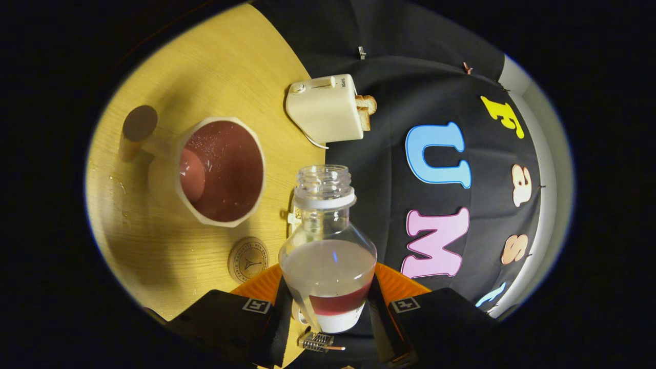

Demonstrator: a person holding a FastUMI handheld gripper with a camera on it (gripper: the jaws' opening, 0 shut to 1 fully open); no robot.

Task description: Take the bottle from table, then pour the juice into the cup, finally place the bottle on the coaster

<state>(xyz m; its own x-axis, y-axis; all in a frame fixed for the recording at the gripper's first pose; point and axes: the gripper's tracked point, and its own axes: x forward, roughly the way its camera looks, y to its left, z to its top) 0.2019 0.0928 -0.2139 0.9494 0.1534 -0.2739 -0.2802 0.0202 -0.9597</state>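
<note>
Your claw (328, 312) covers the bottle's (328, 241) lower sides, so you cannot tell where each finger presses. At eleven o'clock, the toaster (325, 108) hides most of the toast (366, 111). The coaster's (248, 259) print is too small to read. At ten o'clock, the cup (220, 171) covers part of its handle (139, 124).

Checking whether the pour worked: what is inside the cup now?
The cup holds dark red juice across its bottom, with droplets spattered on its inner wall. How deep it is cannot be told. The bottle, gripped between the fingers, keeps a little red juice.
</note>
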